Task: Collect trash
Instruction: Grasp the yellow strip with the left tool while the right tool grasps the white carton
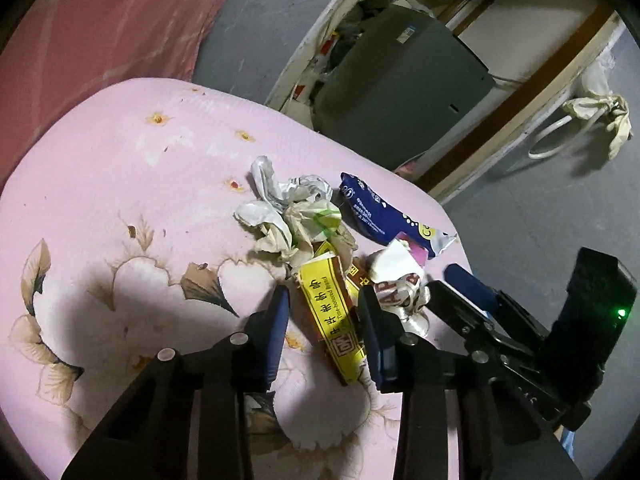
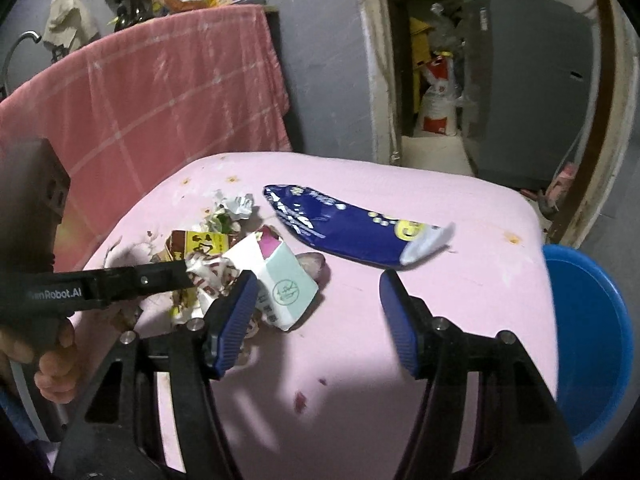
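Pink-clothed bench (image 1: 120, 200): left gripper (image 1: 324, 320) narrowly straddled a light, crushable yellow carton (image 1: 328, 320), grip unconfirmed; right gripper (image 2: 316, 312) gaped empty.

The yellow carton (image 1: 332, 320) lying in the heap of rubbish carries black Chinese characters down its yellow face, with a thin line of English beside them ending in "Time-Honored Brand". The crumpled white wrapper (image 1: 400, 284) next to it shows big red letters, an "A" and a "P" among them. The arm of the left gripper (image 2: 100, 286) reads "Robot.AI", its start cut off. The blue packet (image 2: 344, 228) has white print and a yellow mark, too small to read.
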The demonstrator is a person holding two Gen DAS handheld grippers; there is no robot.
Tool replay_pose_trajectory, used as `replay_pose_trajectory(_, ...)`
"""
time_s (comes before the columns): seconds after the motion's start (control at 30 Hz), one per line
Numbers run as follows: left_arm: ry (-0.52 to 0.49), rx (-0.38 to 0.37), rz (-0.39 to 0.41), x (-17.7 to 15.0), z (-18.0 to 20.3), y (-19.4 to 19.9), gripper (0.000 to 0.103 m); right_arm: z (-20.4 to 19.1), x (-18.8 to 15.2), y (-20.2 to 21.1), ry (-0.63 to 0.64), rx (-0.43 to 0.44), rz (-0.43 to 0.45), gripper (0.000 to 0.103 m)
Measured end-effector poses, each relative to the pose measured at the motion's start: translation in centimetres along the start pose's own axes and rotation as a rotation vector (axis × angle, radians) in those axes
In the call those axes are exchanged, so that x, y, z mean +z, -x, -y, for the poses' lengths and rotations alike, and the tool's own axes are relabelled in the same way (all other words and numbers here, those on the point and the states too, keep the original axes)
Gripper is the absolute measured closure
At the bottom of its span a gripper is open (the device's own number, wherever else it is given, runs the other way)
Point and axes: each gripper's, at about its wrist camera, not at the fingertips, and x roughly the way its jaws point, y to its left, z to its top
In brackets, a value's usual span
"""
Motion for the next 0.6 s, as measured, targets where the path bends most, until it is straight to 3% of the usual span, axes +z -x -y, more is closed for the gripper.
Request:
replay_pose_trajectory(0.1, -0.003, -0.017, -0.004, 0.2, -0.1, 0.0, 0.073, -0.3, 0.4, -0.7, 0.011, 0.021, -0.022, 0.041)
replay_pose_trajectory(0.2, -0.008, -0.031, -0.009, 0.5, -0.2, 0.1, 0.081, -0.5, 0.7, -1.2, 0.017, 0.054, -0.037, 0.041)
replay_pose_trajectory(0.3, -0.011, -0.036, -0.004, 0.5, -0.2, 0.3, 0.082, -0.5, 0.7, -1.7, 0.016, 0.09, -0.056, 0.045)
replay_pose_trajectory(0.47, -0.008, -0.039, -0.003, 0.4, -0.3, 0.3, 0.083, -0.5, 0.7, -2.5, 0.01, 0.12, -0.088, 0.066)
replay_pose_trajectory(0.6, -0.012, -0.034, 0.004, 0.1, 0.0, 0.2, 0.083, -0.6, 0.5, -2.2, 0.008, 0.113, -0.075, 0.071)
